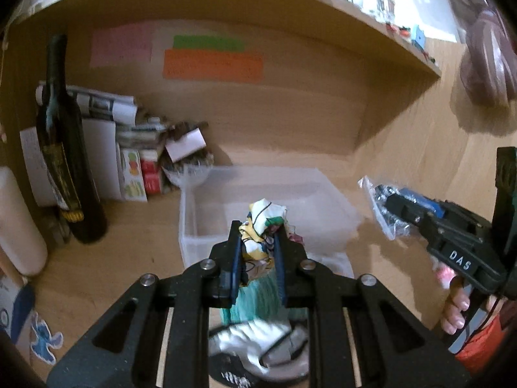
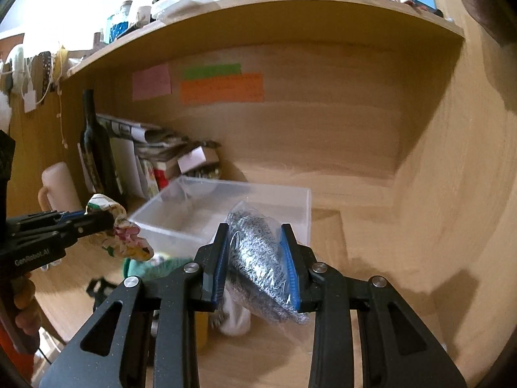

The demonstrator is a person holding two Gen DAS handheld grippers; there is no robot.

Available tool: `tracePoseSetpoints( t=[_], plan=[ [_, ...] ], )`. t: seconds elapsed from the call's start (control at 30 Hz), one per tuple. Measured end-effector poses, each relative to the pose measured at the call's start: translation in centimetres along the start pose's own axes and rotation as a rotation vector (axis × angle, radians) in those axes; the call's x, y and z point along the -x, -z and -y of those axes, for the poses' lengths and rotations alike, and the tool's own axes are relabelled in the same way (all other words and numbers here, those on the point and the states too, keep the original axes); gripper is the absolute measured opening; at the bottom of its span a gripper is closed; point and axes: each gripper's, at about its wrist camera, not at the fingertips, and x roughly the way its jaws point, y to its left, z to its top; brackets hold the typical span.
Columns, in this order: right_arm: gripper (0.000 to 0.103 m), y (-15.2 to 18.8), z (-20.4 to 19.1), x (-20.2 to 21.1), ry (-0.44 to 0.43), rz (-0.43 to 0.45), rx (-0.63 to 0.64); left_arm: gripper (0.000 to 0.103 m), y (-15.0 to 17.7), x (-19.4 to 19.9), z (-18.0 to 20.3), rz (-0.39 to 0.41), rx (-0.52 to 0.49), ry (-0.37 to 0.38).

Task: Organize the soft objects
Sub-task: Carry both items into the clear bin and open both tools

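Low centre of its view, the left gripper pinches a limp, light printed cloth while the right gripper clamps a slippery bagged grey knit, both before the clear bin, best held mid-bundle

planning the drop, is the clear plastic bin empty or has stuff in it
It looks empty: the clear plastic bin shows only bare floor, though its near part is hidden. The floral cloth and bagged grey knit are in the grippers.

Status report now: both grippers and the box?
Left gripper shut on patterned cloth. Right gripper shut on bagged grey knit. Clear plastic box ahead, unobstructed.
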Motion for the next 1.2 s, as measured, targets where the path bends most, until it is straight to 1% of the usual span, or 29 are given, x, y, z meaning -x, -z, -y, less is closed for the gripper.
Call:
tracePoseSetpoints(
  t=[0.2,0.4,0.5,0.6,0.8,0.97,1.1,1.2],
  plan=[
    [0.028,-2.0,-0.8,-2.5,-0.023,-0.003,0.018,0.018,-2.5,-1.2,-0.6,0.026,0.002,-0.021],
    [0.028,-3.7,-1.0,-5.5,-0.028,-0.03,0.023,0.018,-4.0,-3.9,-1.4,0.001,-0.004,-0.049],
    [0.028,-4.2,-0.9,-7.0,-0.029,-0.058,0.025,0.018,-4.2,-5.8,-1.7,-0.031,-0.018,-0.066],
    [0.028,-4.4,-0.9,-8.6,-0.029,-0.09,0.029,0.018,-4.1,-8.0,-2.0,-0.083,-0.032,-0.079],
    [0.028,-4.4,-1.0,-12.3,-0.03,-0.18,0.066,0.018,-3.2,-12.3,-2.6,-0.216,-0.028,-0.052],
    [0.028,-3.4,-0.9,-14.9,-0.046,-0.271,0.078,0.018,-2.7,-14.1,-3.1,-0.277,-0.015,-0.032],
    [0.028,-2.9,-0.4,-16.5,-0.047,-0.329,0.075,0.018,-2.4,-15.3,-3.4,-0.32,-0.012,0.02],
    [0.028,-2.5,-0.3,-17.4,-0.051,-0.373,0.08,0.019,-2.2,-15.9,-3.3,-0.341,-0.015,0.027]
  ],
)
